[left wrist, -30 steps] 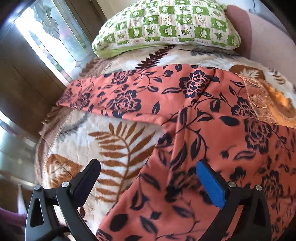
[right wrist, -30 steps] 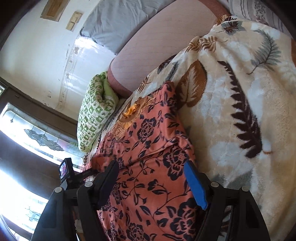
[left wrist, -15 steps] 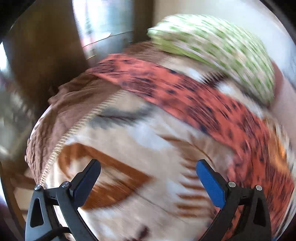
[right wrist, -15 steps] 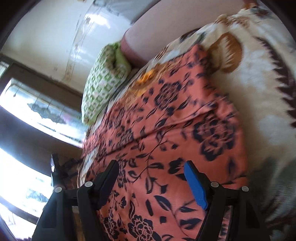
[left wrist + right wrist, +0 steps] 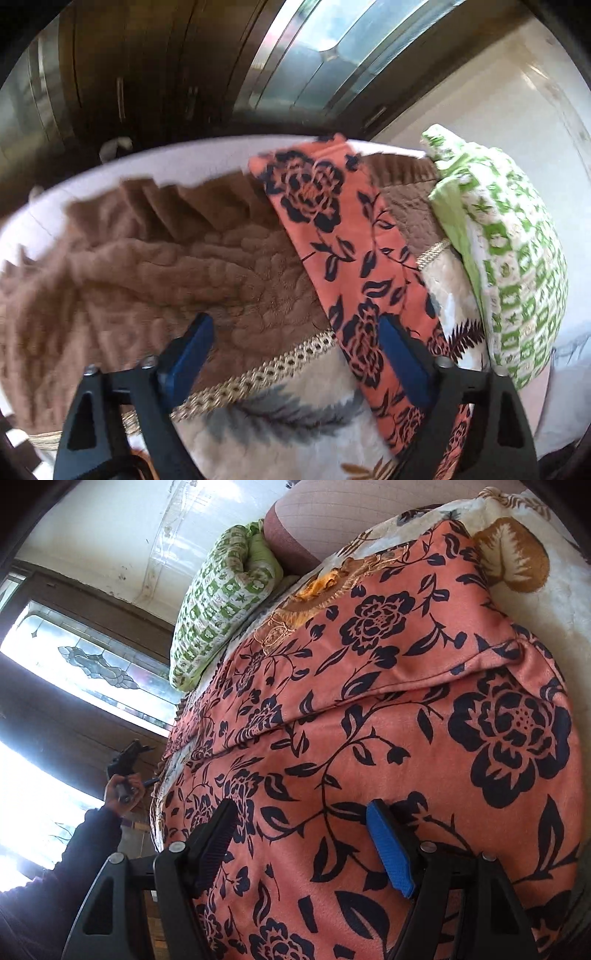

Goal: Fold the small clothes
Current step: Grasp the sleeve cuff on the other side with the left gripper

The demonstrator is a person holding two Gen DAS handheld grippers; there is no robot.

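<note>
Here, one floral garment point(image 5: 388, 709), one pillow point(image 5: 221, 602); left gripper point(image 5: 295, 354) closing, apparently empty; right gripper point(image 5: 299, 834) apart.

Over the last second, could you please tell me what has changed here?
The left gripper swung off the garment's body to the sleeve end of the orange floral garment at the bed's edge; its fingers are closing, gripping nothing. The right gripper came closer over the garment, open. The garment and green patterned pillow stayed put.
</note>
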